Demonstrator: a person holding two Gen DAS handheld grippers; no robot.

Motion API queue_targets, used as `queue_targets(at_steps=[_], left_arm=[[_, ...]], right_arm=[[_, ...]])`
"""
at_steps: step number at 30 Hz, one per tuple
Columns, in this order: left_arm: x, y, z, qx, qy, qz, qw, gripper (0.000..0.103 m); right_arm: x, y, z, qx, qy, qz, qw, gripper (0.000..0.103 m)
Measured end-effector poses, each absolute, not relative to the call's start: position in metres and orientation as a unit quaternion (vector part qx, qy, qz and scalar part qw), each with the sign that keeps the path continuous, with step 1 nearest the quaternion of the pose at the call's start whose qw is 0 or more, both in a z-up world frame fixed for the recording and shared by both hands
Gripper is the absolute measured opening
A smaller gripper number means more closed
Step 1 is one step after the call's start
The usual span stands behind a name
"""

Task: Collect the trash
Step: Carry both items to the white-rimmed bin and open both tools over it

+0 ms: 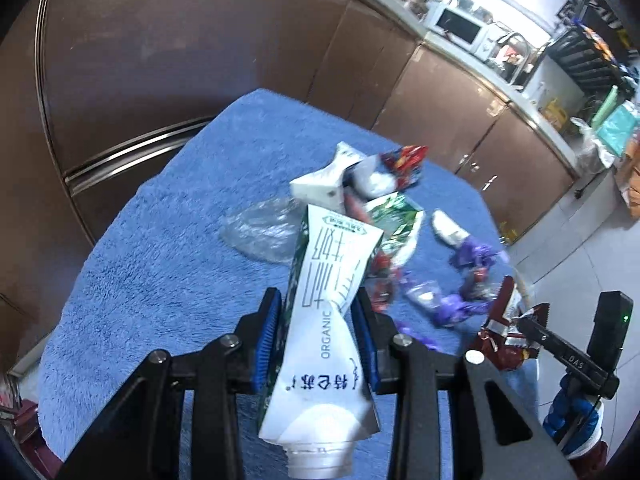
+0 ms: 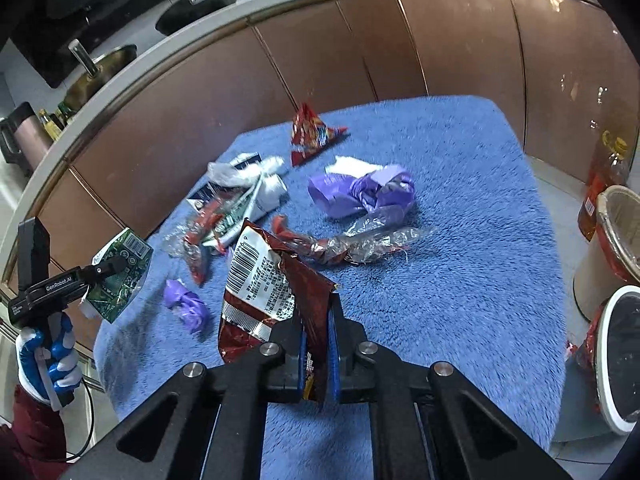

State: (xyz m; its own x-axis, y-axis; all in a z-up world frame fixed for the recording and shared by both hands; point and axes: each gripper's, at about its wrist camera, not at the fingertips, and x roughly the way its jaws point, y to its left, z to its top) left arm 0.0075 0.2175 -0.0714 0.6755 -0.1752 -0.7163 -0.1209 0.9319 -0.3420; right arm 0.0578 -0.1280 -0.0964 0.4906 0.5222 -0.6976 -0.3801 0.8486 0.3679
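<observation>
My left gripper is shut on a crushed white and green milk carton and holds it above the blue rug; it also shows in the right wrist view. My right gripper is shut on a dark red snack bag, lifted over the rug; the bag also shows in the left wrist view. More trash lies on the rug: purple wrappers, a red wrapper, clear plastic, another white carton and crumpled packets.
The blue fluffy rug covers a small table. Brown cabinet doors curve behind it. A white-rimmed bin and a second lined bin stand at the right, beside an oil bottle.
</observation>
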Motion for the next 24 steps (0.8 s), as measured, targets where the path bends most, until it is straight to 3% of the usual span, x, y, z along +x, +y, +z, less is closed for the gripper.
queue_targets(at_steps=[10, 18, 24], left_arm=[[0.03, 0.11, -0.026, -0.118, 0.39, -0.136, 0.903, 0.034], [0.105, -0.094, -0.015, -0.055, 0.401, -0.307, 0.861, 0.034], [0.15, -0.253, -0.039, -0.003, 0.42, -0.386, 0.821, 0.034]], right_arm=[[0.026, -0.205, -0.064, 0.132, 0.369, 0.189, 0.9, 0.008], [0.01, -0.349, -0.07, 0.125, 0.347, -0.058, 0.928, 0.008], [0.022, -0.415, -0.106, 0.095, 0.374, -0.195, 0.902, 0.008]])
